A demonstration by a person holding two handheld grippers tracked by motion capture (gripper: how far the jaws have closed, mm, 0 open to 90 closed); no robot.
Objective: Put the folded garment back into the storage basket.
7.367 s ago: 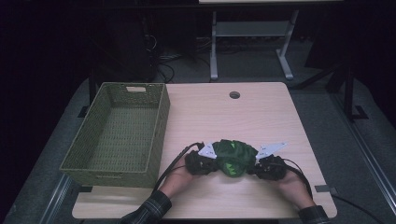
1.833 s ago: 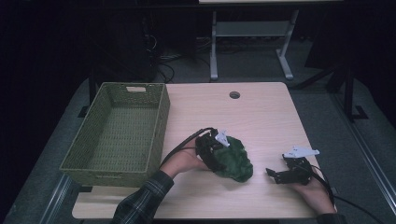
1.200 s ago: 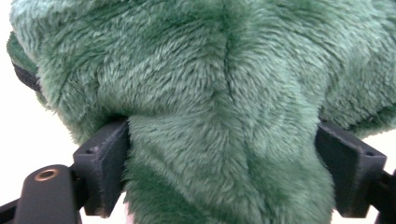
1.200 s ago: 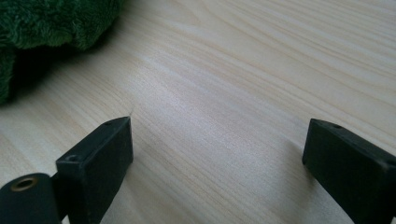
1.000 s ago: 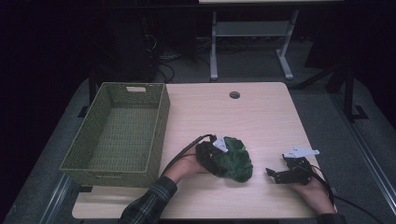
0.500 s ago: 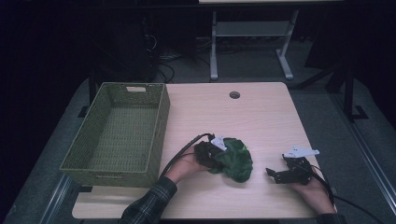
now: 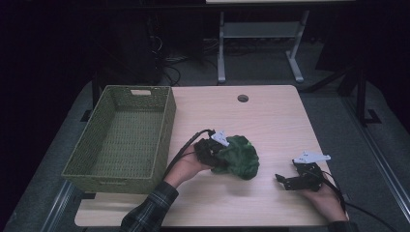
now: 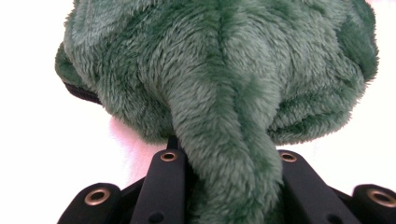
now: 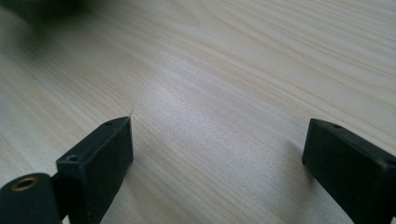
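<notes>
Left tool (image 7: 216, 153) gripping plush (image 7: 239, 155), beside basket (image 7: 165, 126)

Your plush toy (image 7: 239, 157): dark green, fuzzy pile. Your basket (image 7: 164, 125): olive green, woven mesh pattern. Your table (image 7: 270, 116): pale wood, fine grain lines. Your grippers: black jaws, grey top plates. Your left sleeve (image 7: 147, 212): dark plaid.

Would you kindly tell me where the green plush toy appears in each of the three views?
High view: the plush toy lies on the table, low and centre, right of the basket, with the left hand-held gripper clamped on it.
Left gripper view: it takes up the upper and middle picture, a fold pinched between the jaws.
Right gripper view: perhaps the dark blur at top left.
Shared landmark: the pale wooden table.
</notes>
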